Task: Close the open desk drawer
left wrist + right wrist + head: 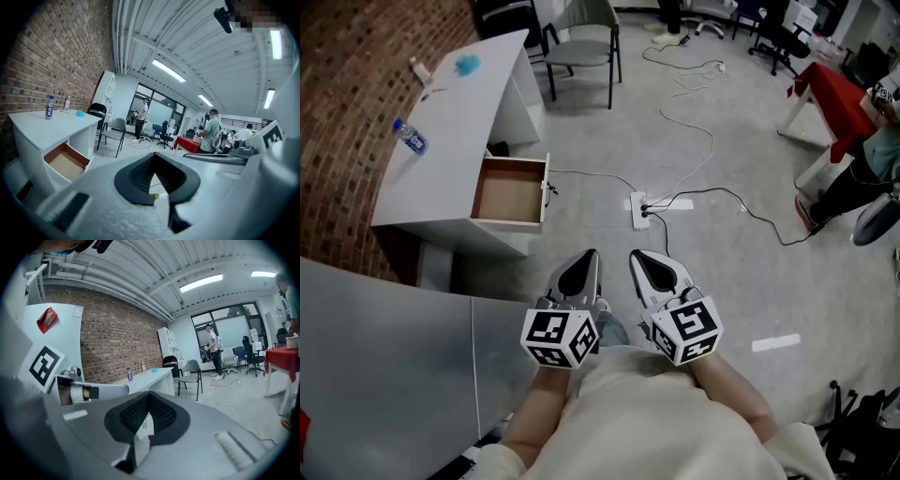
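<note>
The desk drawer (508, 192) stands pulled out of the white desk (450, 122), its brown inside bare and open to the ceiling. Its front panel faces the open floor, away from the brick wall (342, 103), and the line along which it slides runs crosswise to the way both grippers point. The panel's long edge runs parallel with the desk's front.

The left gripper (581, 270) and the right gripper (651, 268) are side by side, close together, both aimed forward and slightly down over the grey floor. Each has its jaws clenched together with nothing between them.

The drawer lies ahead of the left gripper and off to its left, well apart from it, and farther again from the right gripper. In the left gripper view it shows low at the left (65, 161). A water bottle (410, 136) lies on the desktop beyond the drawer. A power strip (638, 209) with trailing cables lies on the floor straight ahead of the right gripper.
</note>
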`<state>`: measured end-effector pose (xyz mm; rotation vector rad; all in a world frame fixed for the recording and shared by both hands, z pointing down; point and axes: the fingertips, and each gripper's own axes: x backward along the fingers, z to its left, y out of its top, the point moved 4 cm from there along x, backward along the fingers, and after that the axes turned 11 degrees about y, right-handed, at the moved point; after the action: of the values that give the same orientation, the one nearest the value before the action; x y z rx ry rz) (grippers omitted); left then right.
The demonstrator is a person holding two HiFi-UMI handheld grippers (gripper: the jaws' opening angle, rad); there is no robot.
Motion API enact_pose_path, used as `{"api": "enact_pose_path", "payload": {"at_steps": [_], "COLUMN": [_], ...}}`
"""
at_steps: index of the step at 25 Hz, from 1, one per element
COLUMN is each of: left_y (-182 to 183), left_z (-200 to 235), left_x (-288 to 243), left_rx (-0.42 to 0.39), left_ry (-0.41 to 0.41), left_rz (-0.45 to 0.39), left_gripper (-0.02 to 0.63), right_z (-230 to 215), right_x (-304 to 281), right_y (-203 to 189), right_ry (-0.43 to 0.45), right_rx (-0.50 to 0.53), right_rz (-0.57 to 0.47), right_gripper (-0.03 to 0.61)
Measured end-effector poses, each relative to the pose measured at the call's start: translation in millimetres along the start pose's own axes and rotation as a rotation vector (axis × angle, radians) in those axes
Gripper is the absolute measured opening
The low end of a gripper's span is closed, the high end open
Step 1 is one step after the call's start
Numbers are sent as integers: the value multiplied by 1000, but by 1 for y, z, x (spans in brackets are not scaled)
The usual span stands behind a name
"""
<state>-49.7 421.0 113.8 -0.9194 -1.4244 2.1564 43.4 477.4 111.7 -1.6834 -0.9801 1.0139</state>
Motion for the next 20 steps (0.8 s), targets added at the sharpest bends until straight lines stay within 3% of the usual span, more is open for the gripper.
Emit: {"api": "enact_pose_path", "payload": {"at_steps": [7,20], "left_y": [17,45], "left_z": [32,103], "left_x": [-33,-86], "left_rx": [-36,-34], "left_ry": [-2,-43], "left_rz": [25,55], "left_gripper": [6,6], "right_z": [-18,-36], "right_x": [-45,-136], "right_y": [16,32], "right_ry": [-16,-26], "right_rx": [-6,-29], "right_rz": [14,26], "right_gripper": [5,5]}}
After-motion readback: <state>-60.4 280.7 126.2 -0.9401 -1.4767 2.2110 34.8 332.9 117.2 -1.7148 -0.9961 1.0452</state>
